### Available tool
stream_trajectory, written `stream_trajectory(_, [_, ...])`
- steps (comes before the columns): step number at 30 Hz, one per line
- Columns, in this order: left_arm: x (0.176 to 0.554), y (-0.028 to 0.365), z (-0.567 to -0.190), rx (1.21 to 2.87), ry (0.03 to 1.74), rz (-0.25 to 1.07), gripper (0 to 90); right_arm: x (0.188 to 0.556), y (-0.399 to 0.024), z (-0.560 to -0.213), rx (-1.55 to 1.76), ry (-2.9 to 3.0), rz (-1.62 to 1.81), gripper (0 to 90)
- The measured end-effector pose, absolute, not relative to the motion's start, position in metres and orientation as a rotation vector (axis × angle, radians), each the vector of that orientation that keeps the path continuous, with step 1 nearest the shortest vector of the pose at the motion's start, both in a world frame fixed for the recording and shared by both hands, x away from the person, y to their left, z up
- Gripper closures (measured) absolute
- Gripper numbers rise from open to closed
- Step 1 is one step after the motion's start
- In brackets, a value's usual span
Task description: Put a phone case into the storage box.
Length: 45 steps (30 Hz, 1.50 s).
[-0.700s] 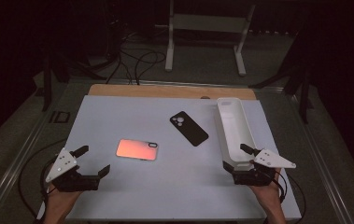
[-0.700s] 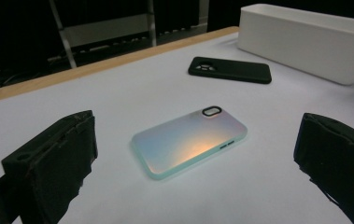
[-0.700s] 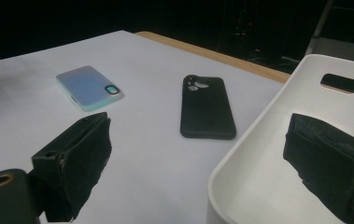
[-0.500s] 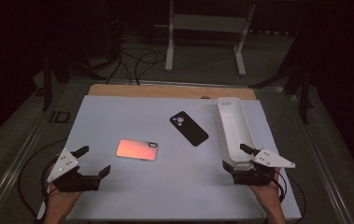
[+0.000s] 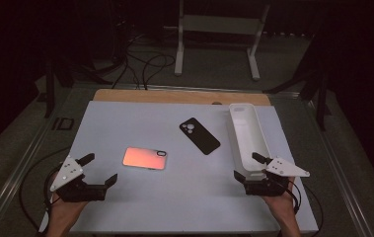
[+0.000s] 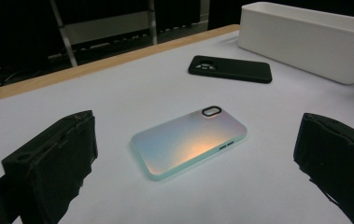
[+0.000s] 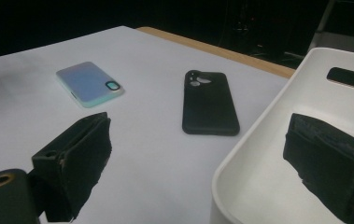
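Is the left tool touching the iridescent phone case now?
Apart. In the left gripper view, bare white table lies between the open left tool and the iridescent phone case; the high view shows the same gap.

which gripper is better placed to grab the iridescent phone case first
Left. The left gripper, jaws open, points at the iridescent pink-teal phone case, which lies just ahead between its jaws in its own view. The right gripper sits at the long white plastic bin, farther off.
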<state>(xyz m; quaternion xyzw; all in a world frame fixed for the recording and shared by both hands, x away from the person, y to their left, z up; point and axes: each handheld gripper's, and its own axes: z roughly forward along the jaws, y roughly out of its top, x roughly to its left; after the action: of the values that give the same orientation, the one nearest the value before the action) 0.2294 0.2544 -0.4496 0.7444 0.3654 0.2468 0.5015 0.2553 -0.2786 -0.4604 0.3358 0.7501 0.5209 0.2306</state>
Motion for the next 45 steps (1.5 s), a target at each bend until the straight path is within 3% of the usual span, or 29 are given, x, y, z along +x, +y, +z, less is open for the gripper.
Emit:
stream_trajectory(22, [0.266,0.238,-0.450,1.815,0.925,0.523,1.9,0.255,-0.274,-0.460,0.921,2.061,1.425,7.2])
stream_trajectory(29, [0.289,0.232,-0.450,1.802,0.956,0.558,10.7,0.255,-0.274,-0.460,0.921,2.062,1.426,7.2])
stream_trajectory(35, [0.311,0.230,-0.452,1.789,0.981,0.562,36.8,0.255,-0.275,-0.460,0.926,2.059,1.422,7.2])
stream_trajectory(36, [0.317,0.230,-0.453,1.785,0.994,0.547,36.8,0.255,-0.275,-0.460,0.927,2.058,1.424,7.2])
stream_trajectory(38, [0.322,0.231,-0.454,1.783,0.996,0.523,46.8,0.255,-0.275,-0.460,0.926,2.058,1.423,7.2])
stream_trajectory(39, [0.334,0.230,-0.458,1.798,1.012,0.489,46.8,0.255,-0.275,-0.460,0.925,2.057,1.423,7.2])
stream_trajectory(45, [0.355,0.224,-0.471,1.856,1.056,0.450,66.6,0.255,-0.276,-0.460,0.926,2.057,1.423,7.2])
